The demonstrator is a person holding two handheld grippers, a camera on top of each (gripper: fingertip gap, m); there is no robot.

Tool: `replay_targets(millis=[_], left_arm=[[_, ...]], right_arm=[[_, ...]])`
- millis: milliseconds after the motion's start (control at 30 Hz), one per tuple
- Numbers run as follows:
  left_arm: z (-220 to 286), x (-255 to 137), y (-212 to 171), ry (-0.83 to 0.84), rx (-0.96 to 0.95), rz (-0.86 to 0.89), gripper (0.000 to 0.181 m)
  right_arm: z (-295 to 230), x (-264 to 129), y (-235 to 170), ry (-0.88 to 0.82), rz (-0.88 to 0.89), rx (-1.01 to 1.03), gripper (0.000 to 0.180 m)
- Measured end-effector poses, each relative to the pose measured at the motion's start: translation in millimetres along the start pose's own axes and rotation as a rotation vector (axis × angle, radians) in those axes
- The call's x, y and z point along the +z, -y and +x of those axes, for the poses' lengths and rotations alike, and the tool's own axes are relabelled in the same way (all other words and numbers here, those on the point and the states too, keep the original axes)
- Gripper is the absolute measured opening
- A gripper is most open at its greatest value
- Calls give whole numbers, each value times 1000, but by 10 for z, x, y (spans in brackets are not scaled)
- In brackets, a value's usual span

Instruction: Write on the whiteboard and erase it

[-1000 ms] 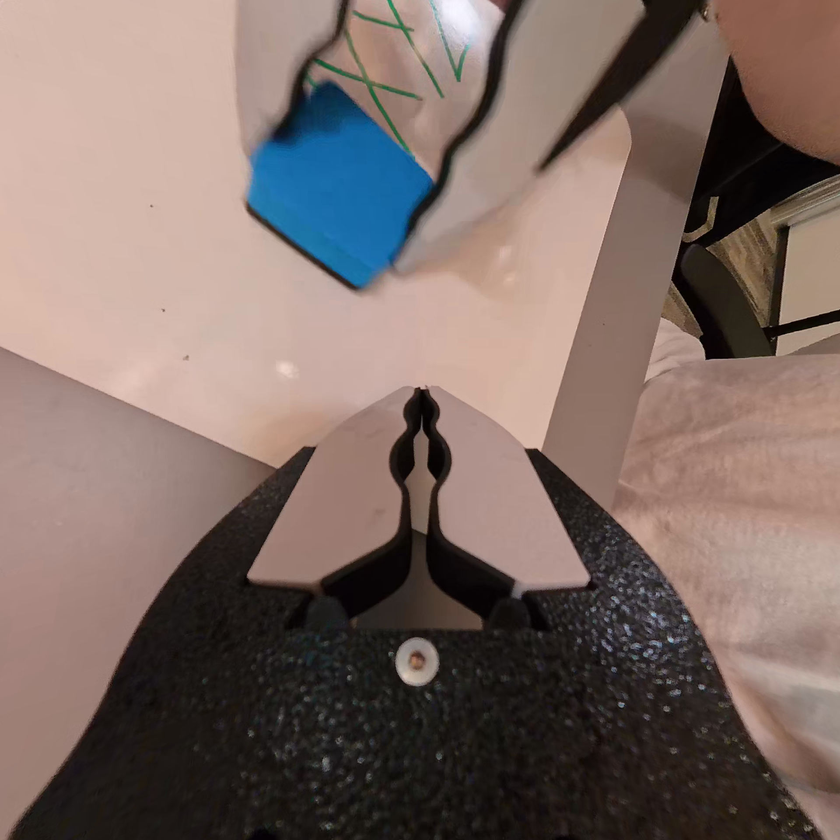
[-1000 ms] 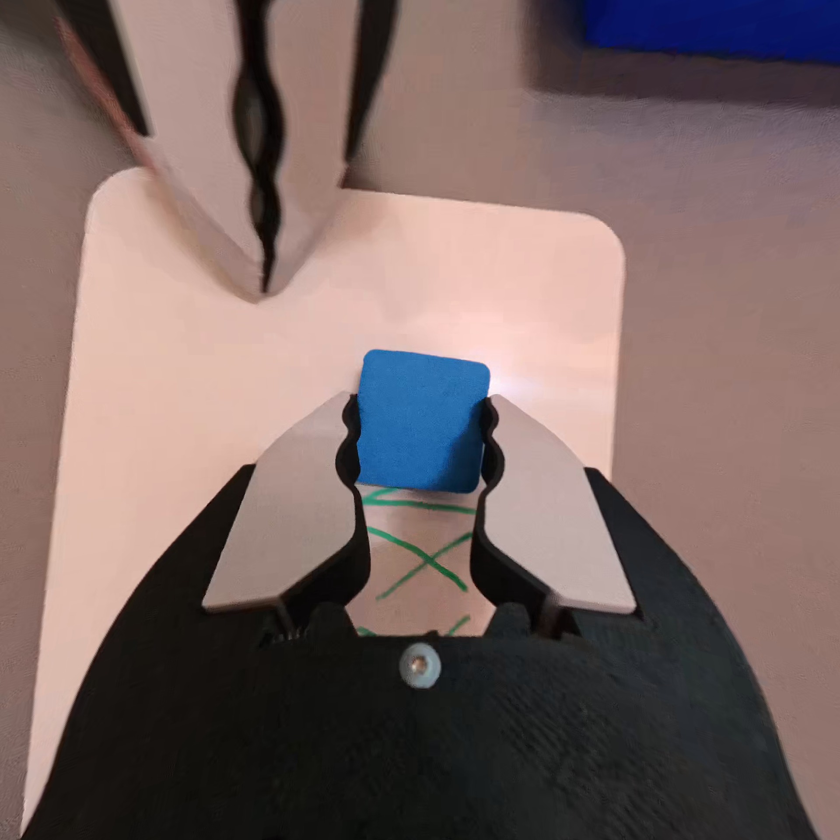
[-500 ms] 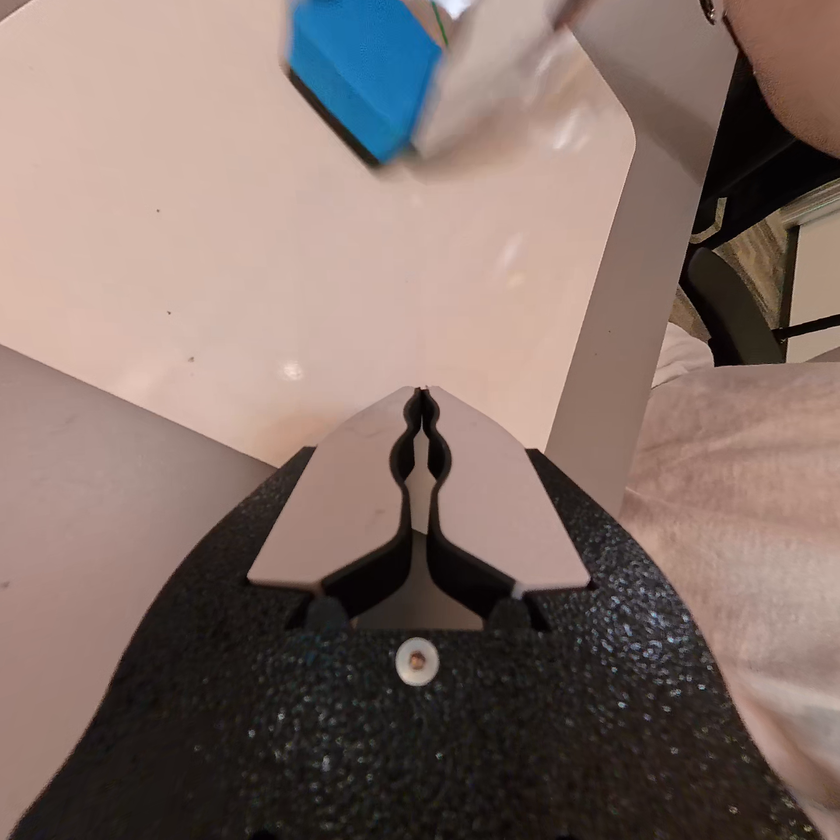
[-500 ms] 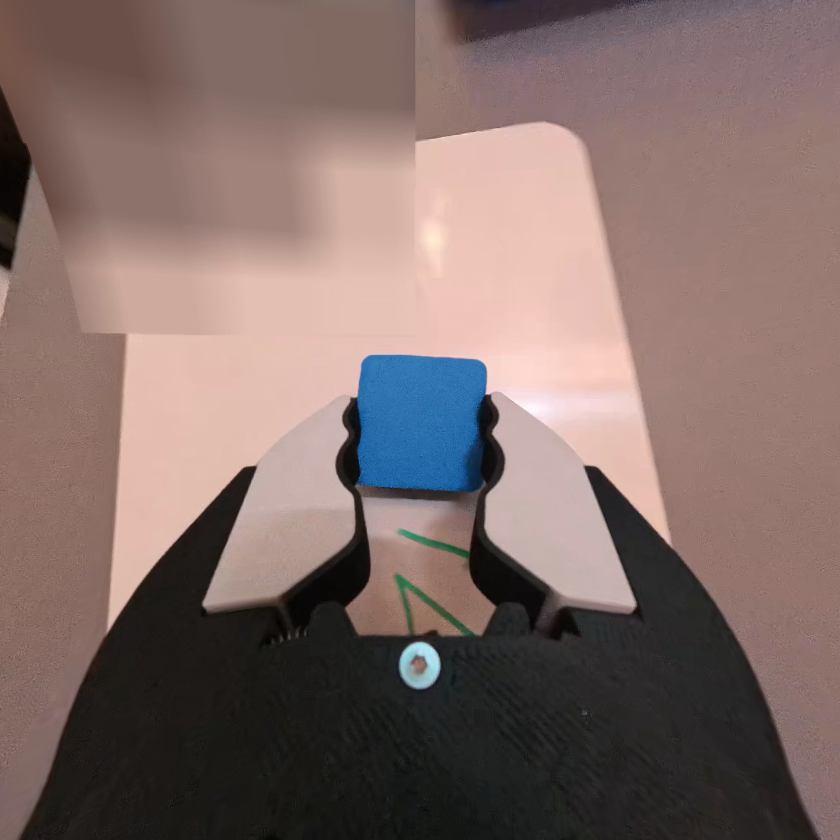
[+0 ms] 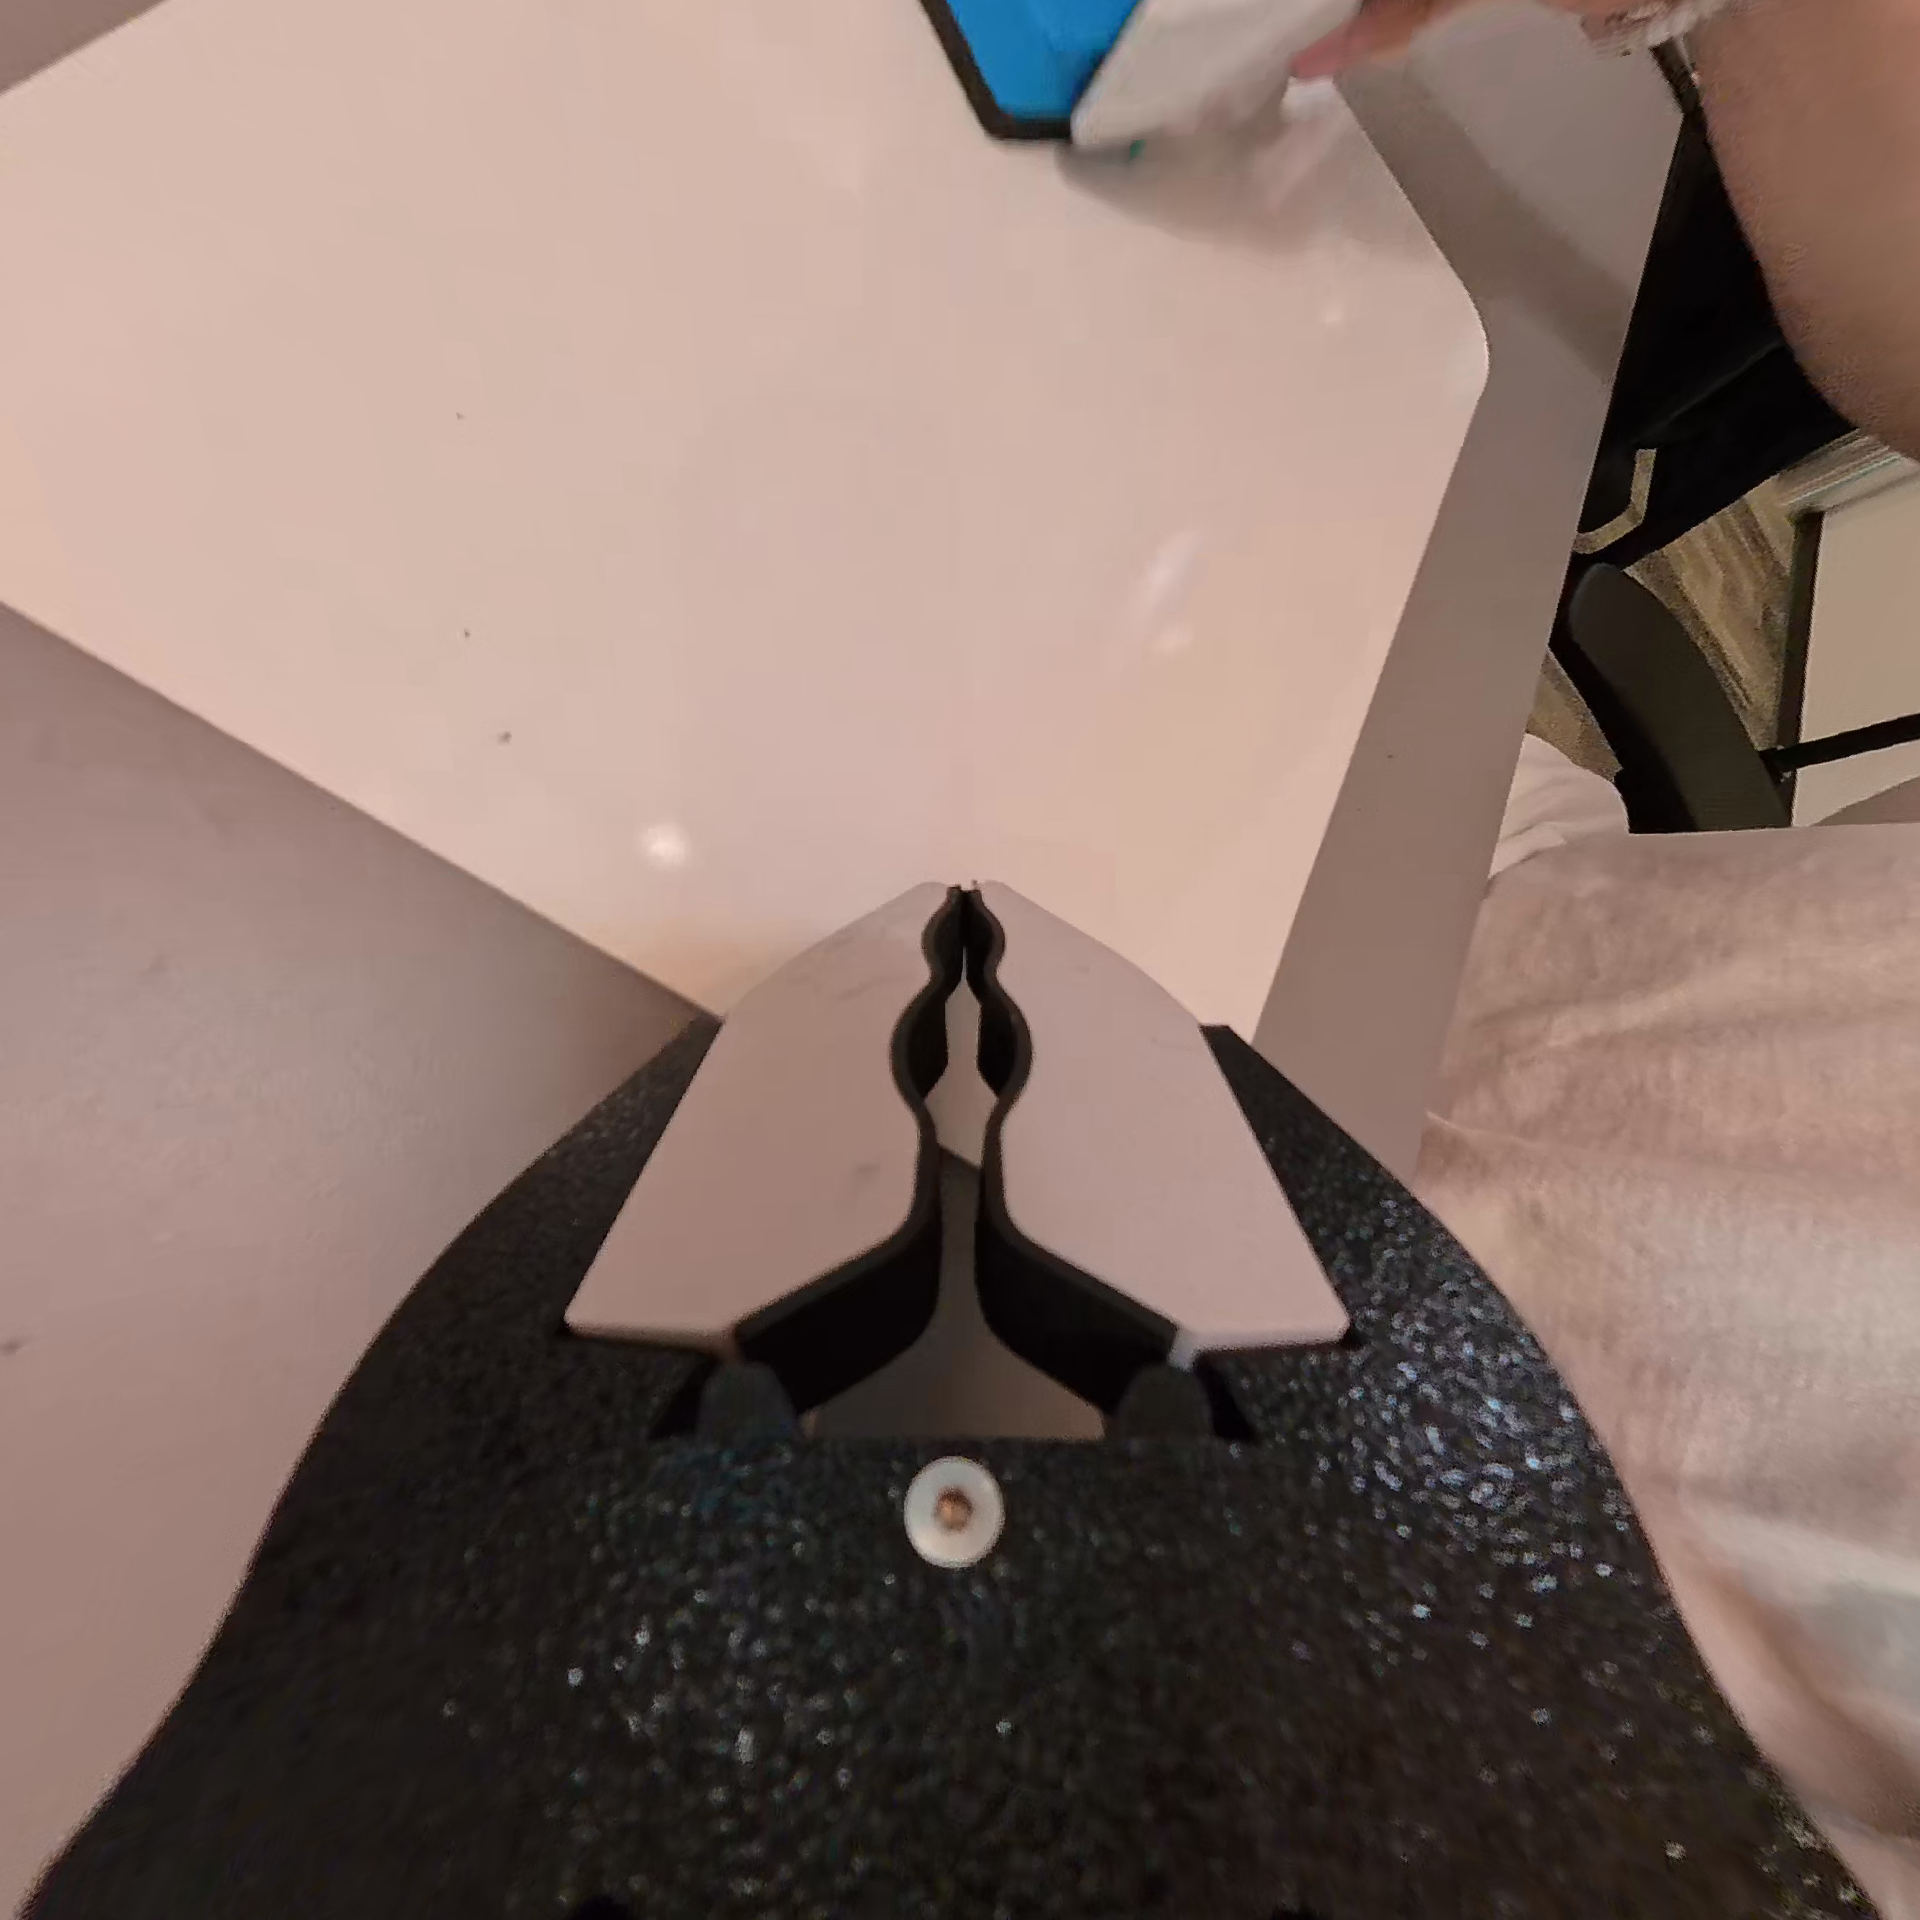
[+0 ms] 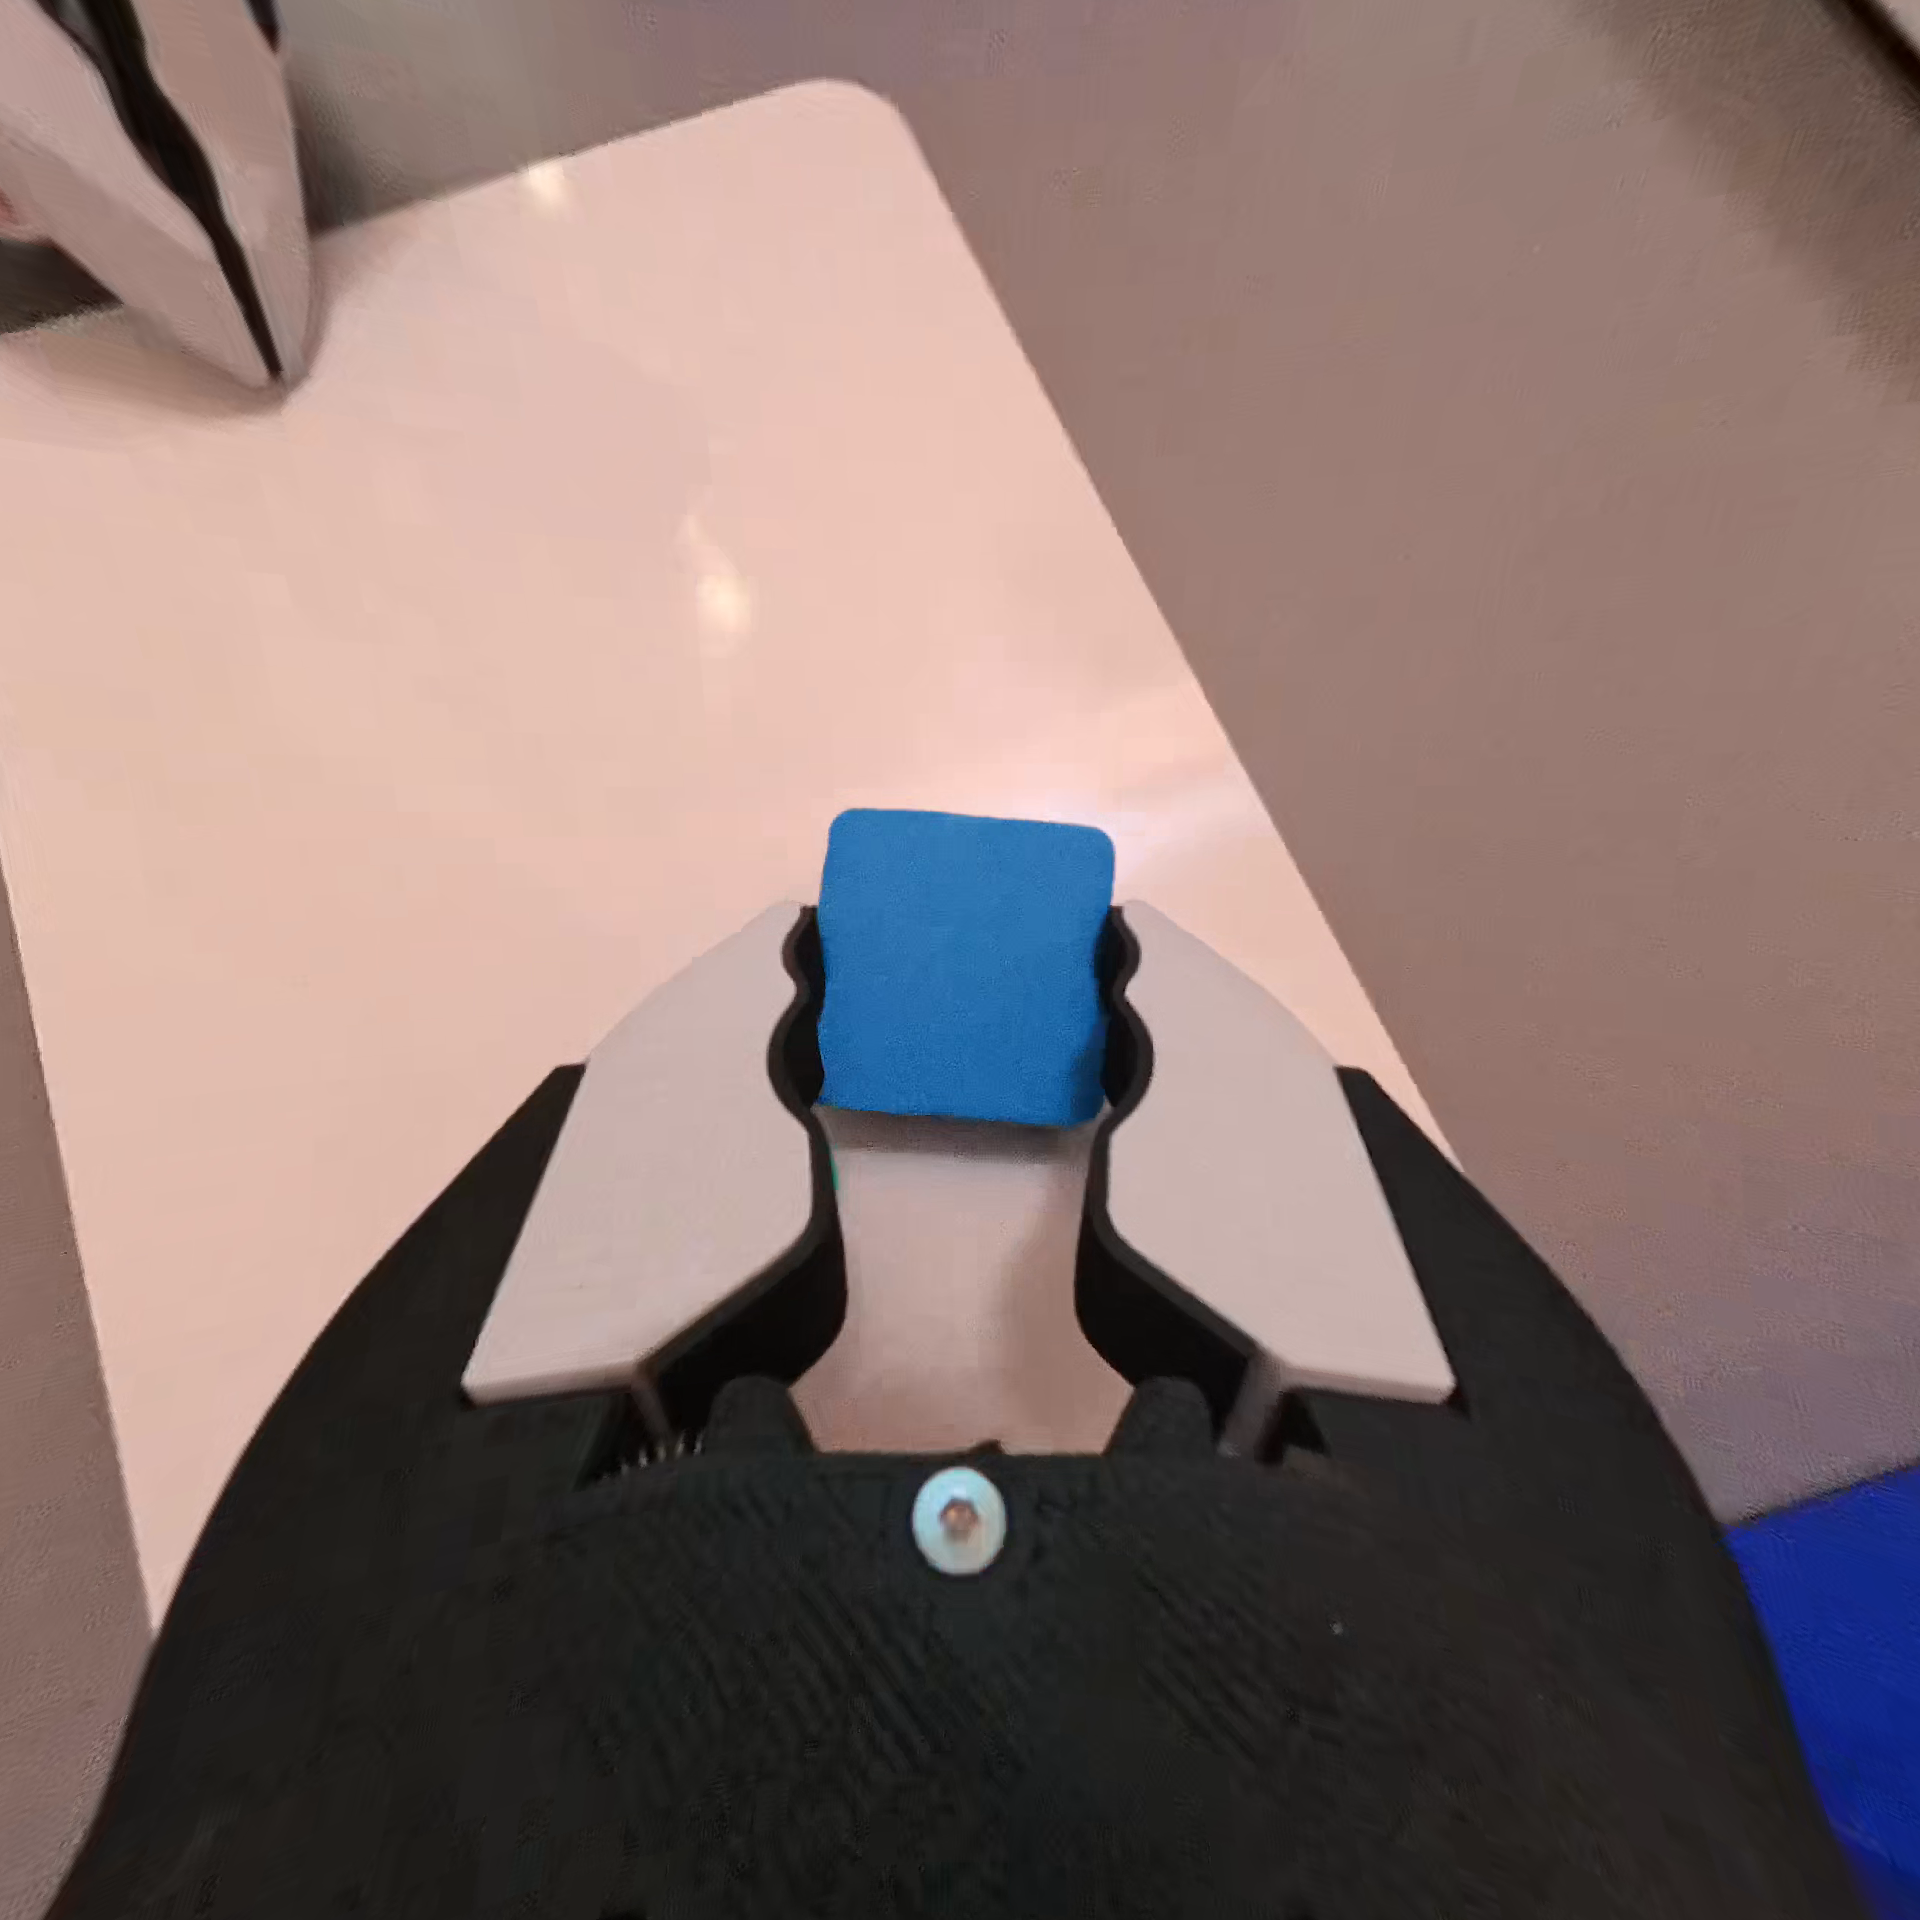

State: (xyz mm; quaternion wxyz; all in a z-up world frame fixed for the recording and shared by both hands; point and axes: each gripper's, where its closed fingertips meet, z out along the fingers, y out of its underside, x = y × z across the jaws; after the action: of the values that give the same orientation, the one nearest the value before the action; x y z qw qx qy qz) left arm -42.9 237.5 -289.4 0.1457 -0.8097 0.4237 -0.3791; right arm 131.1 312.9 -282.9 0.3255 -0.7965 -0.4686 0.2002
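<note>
Since a second ago the right gripper (image 6: 961,997) has swept the blue eraser (image 6: 961,971) across the whiteboard (image 6: 436,644), and the green crosses that showed between its fingers then are gone; only a sliver of green remains at the inner edge of the left-hand finger. From the left wrist view the eraser (image 5: 1023,62) has slid from mid-board to the far edge, blurred with motion.

Both right fingers are clamped on the eraser's sides, leaving its front half standing proud of the tips, probably so that the eraser and not the fingers rubs the board. Its underside is hidden, so contact with the board is likely but unseen.

Meanwhile the left gripper (image 5: 961,899) is clenched on nothing, its tips meeting over a corner of the whiteboard near the table (image 5: 208,1039) edge. Whether it presses down I cannot tell; the position suggests steadying the board against the wiping. A bright blue object (image 6: 1839,1683) lies on the table by the right gripper. Erasing looks almost finished.
</note>
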Motion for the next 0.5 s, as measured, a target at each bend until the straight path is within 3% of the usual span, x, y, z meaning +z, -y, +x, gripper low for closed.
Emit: replay_targets(millis=[100,200,267,333,500], left_arm=[[1,2,-1,13,10,2,0],[2,7,3,11,8,1,0],[2,17,13,15,14,0,0],[1,24,19,22,21,1,0],[9,38,30,29,31,5,0]], right_arm=[[-261,0,2,66,25,-61,52],[-525,-91,-111,123,-103,-213,52],[-239,-182,-195,13,-110,-139,52],[-142,-261,-250,32,-21,12,52],[-553,-368,-382,123,-81,-163,52]])
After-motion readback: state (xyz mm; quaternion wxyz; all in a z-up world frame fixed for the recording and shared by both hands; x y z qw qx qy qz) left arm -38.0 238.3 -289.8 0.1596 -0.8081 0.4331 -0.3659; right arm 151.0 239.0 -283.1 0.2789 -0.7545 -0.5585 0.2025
